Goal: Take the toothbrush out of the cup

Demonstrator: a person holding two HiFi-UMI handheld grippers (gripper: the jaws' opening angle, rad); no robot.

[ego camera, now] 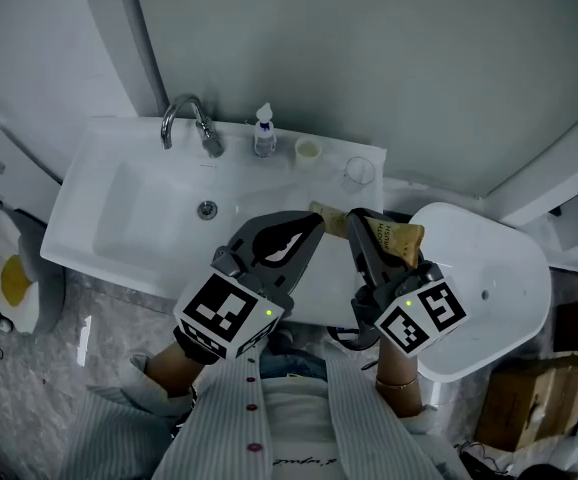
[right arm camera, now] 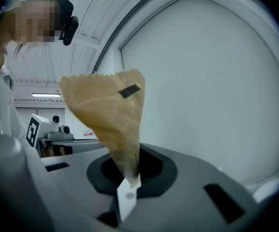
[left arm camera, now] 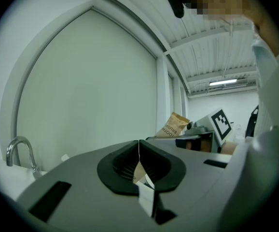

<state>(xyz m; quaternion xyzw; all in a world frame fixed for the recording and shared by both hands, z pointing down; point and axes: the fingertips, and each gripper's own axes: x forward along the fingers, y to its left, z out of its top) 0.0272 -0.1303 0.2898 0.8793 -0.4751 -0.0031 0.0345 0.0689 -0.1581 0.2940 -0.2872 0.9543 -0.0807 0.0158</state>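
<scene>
We see the fingers [left arm camera: 125, 164] of the left gripper [left arm camera: 139, 151] pressed together in the left gripper view, with only a thin sliver of brown paper pinched in the seam between them. That sliver is one end of the paper packet [ego camera: 396, 236]. The fingers [right arm camera: 151, 166] of the right gripper [right arm camera: 130, 170] are likewise clamped almost closed on the other end, and the packet [right arm camera: 109, 114] fans up and out from their tips, filling the middle of the right gripper view.

From the head view, the left gripper [ego camera: 315, 220] and right gripper [ego camera: 355, 218] point away from us, tips near each other, with the packet spanning between and past them. Seen from the left fingers, the packet's far end [left arm camera: 174, 125] carries the print "TOOTH BRUSH". We cannot see the brush itself; the paper hides whatever is inside.

Beyond the right fingertips, a glass cup [ego camera: 358, 174] stands on the rim of the sink [ego camera: 119, 158], well apart from the packet. A small cream cup [ego camera: 308, 151] and a soap bottle [ego camera: 264, 133] stand just left of it, with the faucet [ego camera: 189, 120] further left, beyond the left fingers. The glass is too small for us to judge its contents.

Each gripper's view shows the other gripper only partly, mostly its marker cube [left arm camera: 220, 123], and the sleeve cuts off the right edge of the left gripper view.
</scene>
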